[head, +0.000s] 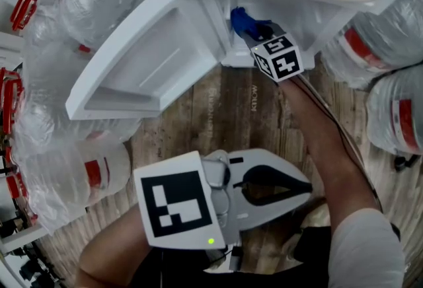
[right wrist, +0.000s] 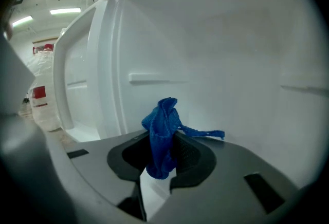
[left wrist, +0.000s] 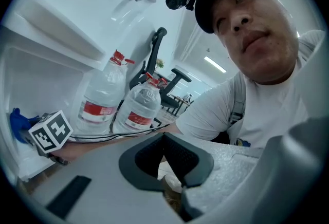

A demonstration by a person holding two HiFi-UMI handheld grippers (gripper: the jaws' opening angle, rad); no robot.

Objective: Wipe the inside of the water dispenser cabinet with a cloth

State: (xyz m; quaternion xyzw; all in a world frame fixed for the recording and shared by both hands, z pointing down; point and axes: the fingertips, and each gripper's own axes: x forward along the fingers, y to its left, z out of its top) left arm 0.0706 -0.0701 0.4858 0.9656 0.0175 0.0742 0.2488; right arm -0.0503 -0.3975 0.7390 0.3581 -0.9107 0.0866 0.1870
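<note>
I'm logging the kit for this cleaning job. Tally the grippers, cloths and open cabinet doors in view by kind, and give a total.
Grippers: 2, the left gripper and the right gripper
Cloths: 1, the blue cloth clamped in the right gripper
Open doors: 1, the cabinet door
Total: 4

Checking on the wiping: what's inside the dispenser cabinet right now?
The right gripper, jaws shut on a blue cloth, sits inside the cabinet, which is otherwise bare white. Its body covers most of the floor.
</note>
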